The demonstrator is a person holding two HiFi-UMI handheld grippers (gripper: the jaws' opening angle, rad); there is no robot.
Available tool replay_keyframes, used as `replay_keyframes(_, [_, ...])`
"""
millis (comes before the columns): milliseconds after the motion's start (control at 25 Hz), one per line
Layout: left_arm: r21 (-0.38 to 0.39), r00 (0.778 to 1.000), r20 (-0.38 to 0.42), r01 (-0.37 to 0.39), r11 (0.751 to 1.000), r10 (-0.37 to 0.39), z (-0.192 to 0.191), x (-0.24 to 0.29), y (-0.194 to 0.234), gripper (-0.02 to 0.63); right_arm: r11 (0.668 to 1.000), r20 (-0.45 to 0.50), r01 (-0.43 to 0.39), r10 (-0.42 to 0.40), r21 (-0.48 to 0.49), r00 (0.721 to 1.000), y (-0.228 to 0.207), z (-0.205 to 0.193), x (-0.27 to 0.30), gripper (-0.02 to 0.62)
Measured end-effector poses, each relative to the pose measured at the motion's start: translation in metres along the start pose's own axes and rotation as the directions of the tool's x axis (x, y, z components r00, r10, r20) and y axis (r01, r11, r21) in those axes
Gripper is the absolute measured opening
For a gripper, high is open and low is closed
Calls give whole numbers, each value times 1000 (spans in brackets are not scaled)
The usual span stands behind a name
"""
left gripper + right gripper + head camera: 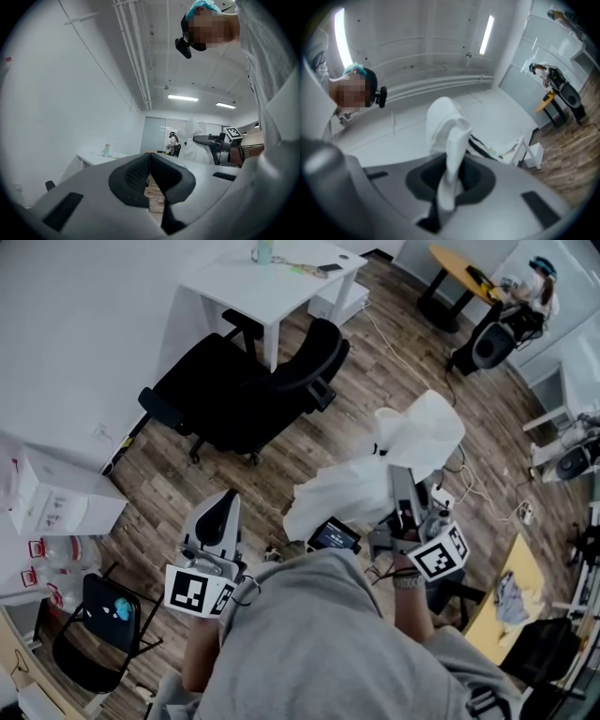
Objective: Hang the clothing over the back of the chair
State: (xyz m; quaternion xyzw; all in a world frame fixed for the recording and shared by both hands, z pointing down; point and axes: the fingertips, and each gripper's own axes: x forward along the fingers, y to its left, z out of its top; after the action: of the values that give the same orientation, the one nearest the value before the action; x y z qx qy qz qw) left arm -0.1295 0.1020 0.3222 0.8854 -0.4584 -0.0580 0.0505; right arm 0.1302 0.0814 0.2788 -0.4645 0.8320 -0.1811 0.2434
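I hold the white cloth garment (370,484) pinched in my right gripper (447,183), a grip only that gripper's view shows; bare wooden floor (366,381) lies open toward the black swivel office chair (234,395); my left gripper (150,180) is closed, empty.

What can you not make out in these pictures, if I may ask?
- White clothing: bunched up in the head view, so its type and sleeves cannot be told.
- Right gripper: shut on the clothing; in the head view the cloth covers its tips.
- Bottle on the desk: cut off by the head view's top edge, too small to identify.
- Chair: its base is mostly hidden under the seat in the head view.
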Motion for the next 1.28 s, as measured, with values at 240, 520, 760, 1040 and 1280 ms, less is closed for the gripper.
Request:
replay_keyframes(240, [3,1000,-16,-11,1000,11,-4,39,1,36,1000,-32,-25,26,13,999,-28,8,30,51])
replay_keyframes(520, [5,999,-20,-35,999,35,-3,80,9,35,998,-51,-60,60,3,997,-55,24,71,51])
replay_keyframes(760, [-1,997,-27,-77,997,77,-5,102,21,36,995,-69,-102,102,1,992,-73,32,103,51])
replay_keyframes(1040, [8,994,-18,-111,994,111,0,131,24,35,988,-77,-151,151,2,986,-89,55,134,51])
replay_keyframes(1280, [27,987,-3,-159,987,159,9,144,25,35,978,-111,-208,204,-19,973,-92,71,161,51])
